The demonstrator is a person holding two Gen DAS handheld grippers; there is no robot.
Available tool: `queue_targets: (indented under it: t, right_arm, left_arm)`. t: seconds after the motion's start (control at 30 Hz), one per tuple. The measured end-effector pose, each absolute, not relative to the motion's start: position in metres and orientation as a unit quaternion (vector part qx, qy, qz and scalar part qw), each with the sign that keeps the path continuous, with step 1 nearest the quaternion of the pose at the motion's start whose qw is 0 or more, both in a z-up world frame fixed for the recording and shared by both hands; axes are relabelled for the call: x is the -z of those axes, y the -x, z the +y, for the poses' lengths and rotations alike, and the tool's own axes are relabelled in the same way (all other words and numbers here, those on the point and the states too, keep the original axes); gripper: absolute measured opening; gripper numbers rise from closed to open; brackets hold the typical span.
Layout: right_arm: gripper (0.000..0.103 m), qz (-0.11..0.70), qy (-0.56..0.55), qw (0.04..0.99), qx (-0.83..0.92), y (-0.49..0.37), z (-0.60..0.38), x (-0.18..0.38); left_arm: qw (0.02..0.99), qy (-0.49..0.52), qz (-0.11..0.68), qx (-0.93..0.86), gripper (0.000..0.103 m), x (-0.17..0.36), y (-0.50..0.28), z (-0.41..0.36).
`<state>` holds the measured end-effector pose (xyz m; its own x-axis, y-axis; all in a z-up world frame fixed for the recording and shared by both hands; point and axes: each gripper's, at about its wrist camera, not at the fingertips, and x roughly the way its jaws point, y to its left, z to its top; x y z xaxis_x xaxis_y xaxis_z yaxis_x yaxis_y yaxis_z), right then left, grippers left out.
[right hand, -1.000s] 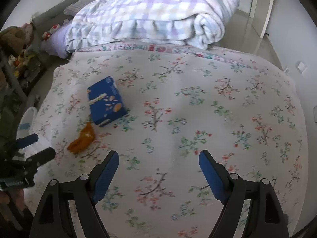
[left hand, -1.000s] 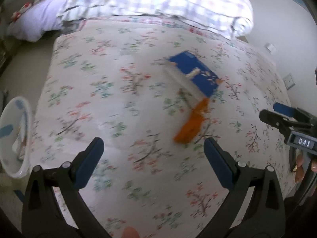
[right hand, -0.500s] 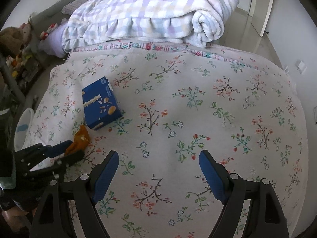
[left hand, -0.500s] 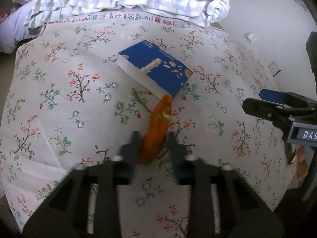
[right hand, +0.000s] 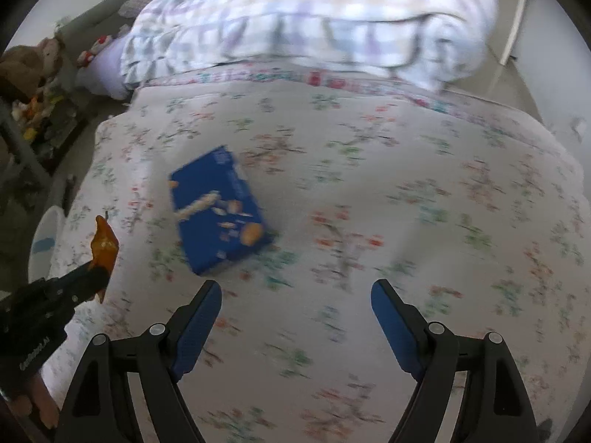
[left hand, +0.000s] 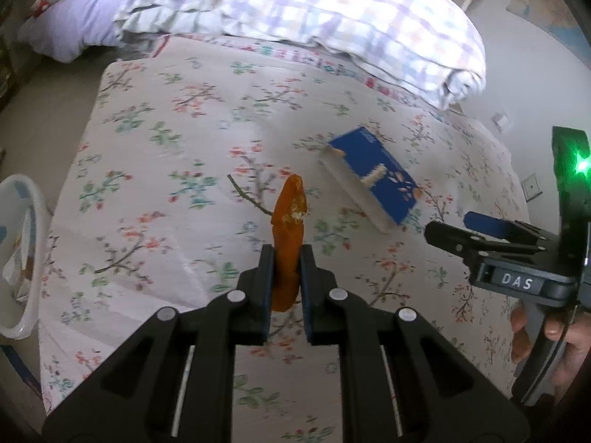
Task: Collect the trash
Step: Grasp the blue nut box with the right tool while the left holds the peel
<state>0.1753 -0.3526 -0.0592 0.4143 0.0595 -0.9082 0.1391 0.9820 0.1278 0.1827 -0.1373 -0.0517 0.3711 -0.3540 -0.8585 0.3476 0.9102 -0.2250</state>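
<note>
The orange wrapper [left hand: 290,236] is clamped upright between the closed fingers of the left gripper [left hand: 286,258], lifted clear above the floral bed [left hand: 155,170] near its left edge. A blue box [left hand: 373,181] lies flat on the bed just beyond, toward the middle. The right gripper [right hand: 295,317] hovers short of that box with its fingers wide apart and nothing between them. The step in hand looks like the first pickup; next, the wrapper likely needs carrying over the bed's left edge to the white bin [left hand: 18,258] on the floor, while the right one closes on the box.
</note>
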Motion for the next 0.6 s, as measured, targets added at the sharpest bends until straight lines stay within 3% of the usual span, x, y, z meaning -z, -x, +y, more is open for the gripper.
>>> queue_targets:
  t: [0.6]
  right_arm:
    - [0.083,0.534,-0.003,0.846,0.002,-0.227,-0.3,0.088]
  left_arm:
    - [0.83,0.025,0.527,0.181,0.015,0.044,-0.181,-0.07]
